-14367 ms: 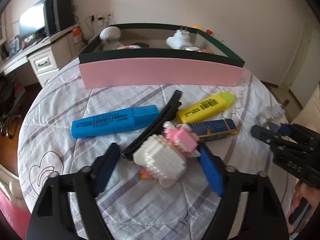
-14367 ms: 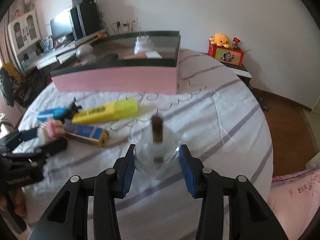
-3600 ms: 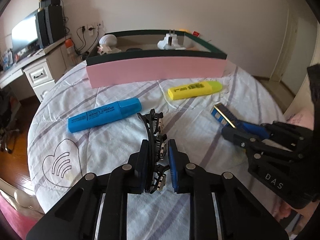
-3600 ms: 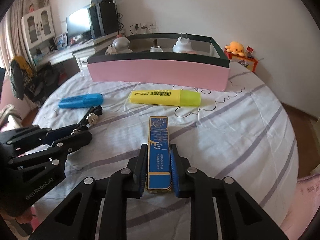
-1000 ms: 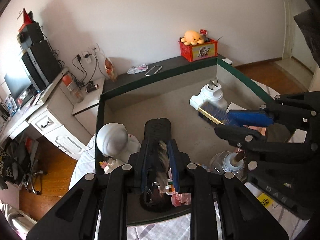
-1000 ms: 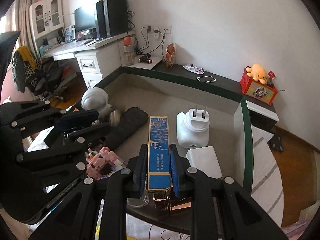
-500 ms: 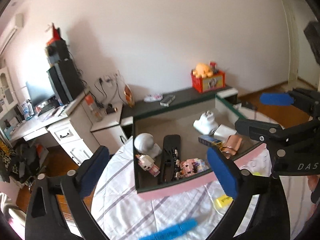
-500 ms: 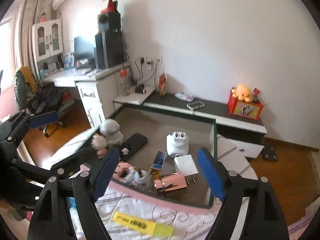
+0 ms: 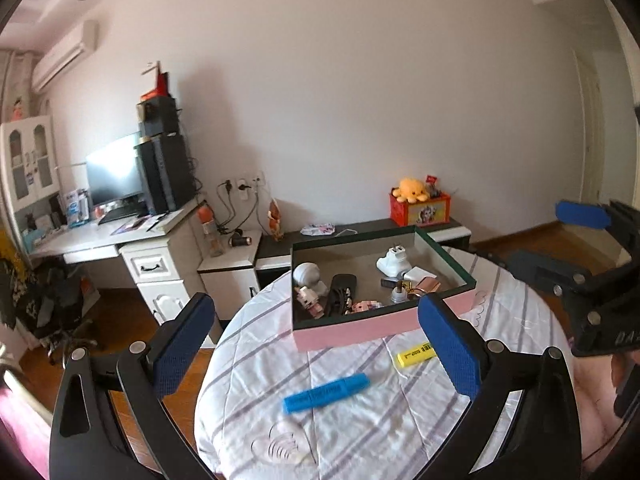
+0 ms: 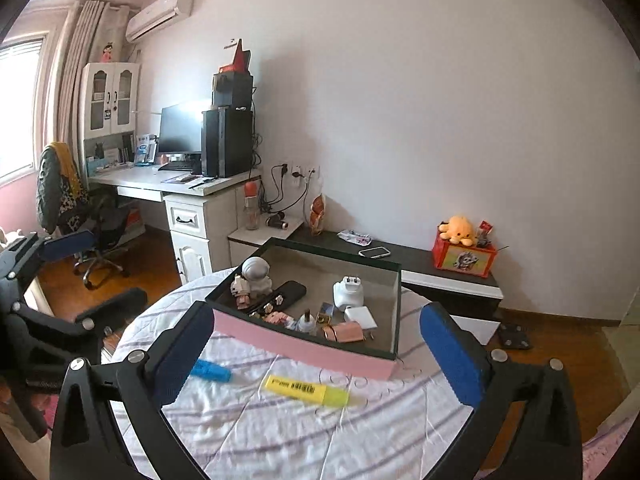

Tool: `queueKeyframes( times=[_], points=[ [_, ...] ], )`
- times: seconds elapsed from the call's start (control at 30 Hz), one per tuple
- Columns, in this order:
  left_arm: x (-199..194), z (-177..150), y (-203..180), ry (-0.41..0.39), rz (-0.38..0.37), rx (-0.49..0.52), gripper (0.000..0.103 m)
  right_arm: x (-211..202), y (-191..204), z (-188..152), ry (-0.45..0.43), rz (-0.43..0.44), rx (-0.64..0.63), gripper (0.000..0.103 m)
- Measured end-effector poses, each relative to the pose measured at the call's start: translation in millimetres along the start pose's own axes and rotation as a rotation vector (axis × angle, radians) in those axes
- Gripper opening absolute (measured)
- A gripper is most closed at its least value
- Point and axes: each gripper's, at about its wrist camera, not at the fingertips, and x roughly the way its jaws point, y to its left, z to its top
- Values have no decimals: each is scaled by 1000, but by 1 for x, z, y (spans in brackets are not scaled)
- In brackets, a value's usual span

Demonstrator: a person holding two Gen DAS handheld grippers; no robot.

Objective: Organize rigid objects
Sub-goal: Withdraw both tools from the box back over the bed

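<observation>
We see the round counter (image 9: 256, 364) under its striped cloth below and ahead of both tools, its curved edge dropping to wood floor on the left. Ahead of our left hand-held gripper (image 9: 316, 350), the pink-walled box (image 9: 384, 326) sits at the counter's far edge, holding the astronaut figure (image 10: 256, 270), white plug adapter (image 10: 347, 290), black hair clip (image 10: 286, 294) and blue slim box (image 10: 326, 309). Between the box and our grippers, open cloth carries only the blue highlighter (image 9: 326, 393) and the yellow highlighter (image 10: 306, 390), well apart. Our right hand-held gripper (image 10: 316, 354) has its jaws spread wide, nothing between them; the left's jaws likewise stand wide and empty.
</observation>
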Motion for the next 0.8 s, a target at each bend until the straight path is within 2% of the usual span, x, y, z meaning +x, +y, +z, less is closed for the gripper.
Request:
queueKeyframes(
  times=[0.17, 0.3, 0.5, 0.8],
  points=[
    [-32, -11, 9, -19, 42, -25, 103, -28, 12, -10, -19, 14, 12, 103],
    [-48, -20, 14, -25, 21, -28, 103, -40, 19, -17, -20, 28, 9, 103],
    [-55, -26, 19, -9, 39, -41, 103, -44, 25, -24, 4, 25, 4, 103],
    [-59, -29, 12, -8, 14, -23, 103, -53, 29, -30, 6, 25, 4, 103]
  ],
)
